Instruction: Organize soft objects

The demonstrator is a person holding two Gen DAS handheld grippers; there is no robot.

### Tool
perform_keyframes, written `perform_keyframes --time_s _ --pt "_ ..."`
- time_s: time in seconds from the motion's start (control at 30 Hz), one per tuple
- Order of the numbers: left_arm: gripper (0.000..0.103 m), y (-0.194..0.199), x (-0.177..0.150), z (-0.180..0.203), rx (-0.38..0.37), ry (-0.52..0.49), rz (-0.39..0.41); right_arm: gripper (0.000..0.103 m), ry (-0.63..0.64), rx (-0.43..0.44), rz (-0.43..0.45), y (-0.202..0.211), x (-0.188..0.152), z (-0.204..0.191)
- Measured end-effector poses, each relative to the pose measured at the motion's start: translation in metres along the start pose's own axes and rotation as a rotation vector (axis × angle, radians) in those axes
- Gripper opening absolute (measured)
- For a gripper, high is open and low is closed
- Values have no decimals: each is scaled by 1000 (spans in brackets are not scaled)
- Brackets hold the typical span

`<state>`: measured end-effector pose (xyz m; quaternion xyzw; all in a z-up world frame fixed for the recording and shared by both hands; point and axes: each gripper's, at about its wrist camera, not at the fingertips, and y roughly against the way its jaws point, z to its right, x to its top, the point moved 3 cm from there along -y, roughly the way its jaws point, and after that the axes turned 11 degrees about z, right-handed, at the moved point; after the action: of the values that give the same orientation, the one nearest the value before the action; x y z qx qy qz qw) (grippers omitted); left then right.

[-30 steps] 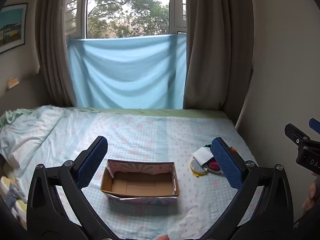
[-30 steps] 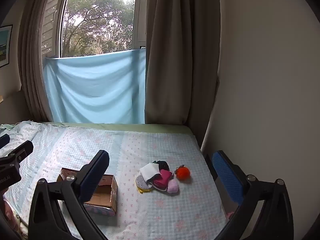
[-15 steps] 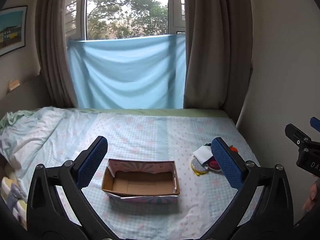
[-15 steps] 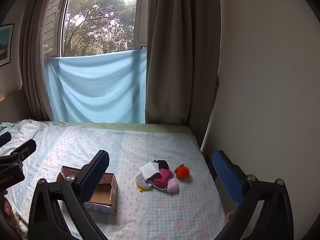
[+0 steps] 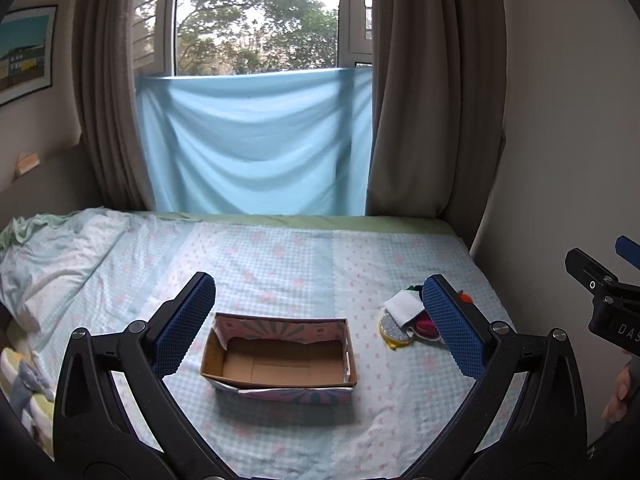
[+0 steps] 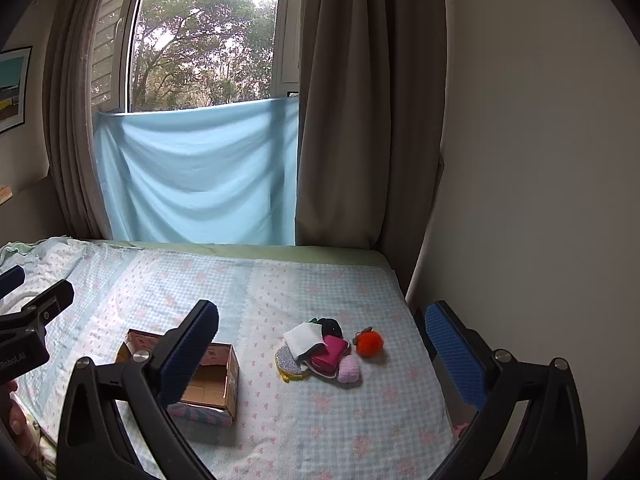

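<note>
An empty cardboard box (image 5: 280, 356) (image 6: 212, 384) with a patterned outside sits on the bed. To its right lies a small pile of soft things (image 6: 324, 350) (image 5: 404, 316): a white cloth (image 6: 303, 338), a pink pouch (image 6: 334, 354), a pale pink yarn ball (image 6: 349, 369), an orange pompom (image 6: 369, 342), a silver round pad (image 6: 289, 360) and something dark. My left gripper (image 5: 318, 326) hangs open above the box, nothing in it. My right gripper (image 6: 320, 358) hangs open above and in front of the pile, also holding nothing.
The bed (image 5: 280, 256) has a blue checked sheet with pink flowers, rumpled bedding (image 5: 60, 256) at the left. A wall (image 6: 540, 200) runs along the right edge. Grey curtains (image 5: 420, 100) and a hung blue cloth (image 5: 256, 144) back the bed under a window.
Both grippers have drifted very slightly; the box and the pile lie where they were. Both grippers stay open.
</note>
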<state>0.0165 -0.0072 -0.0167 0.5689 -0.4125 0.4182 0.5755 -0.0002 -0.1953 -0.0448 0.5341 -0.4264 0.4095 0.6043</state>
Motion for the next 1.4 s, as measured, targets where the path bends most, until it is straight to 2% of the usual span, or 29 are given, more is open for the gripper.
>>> perform_keyframes --time_s 1.4 --pt "103 -7 -2 -6 -20 5 -35 103 7 1 -44 2 -6 -5"
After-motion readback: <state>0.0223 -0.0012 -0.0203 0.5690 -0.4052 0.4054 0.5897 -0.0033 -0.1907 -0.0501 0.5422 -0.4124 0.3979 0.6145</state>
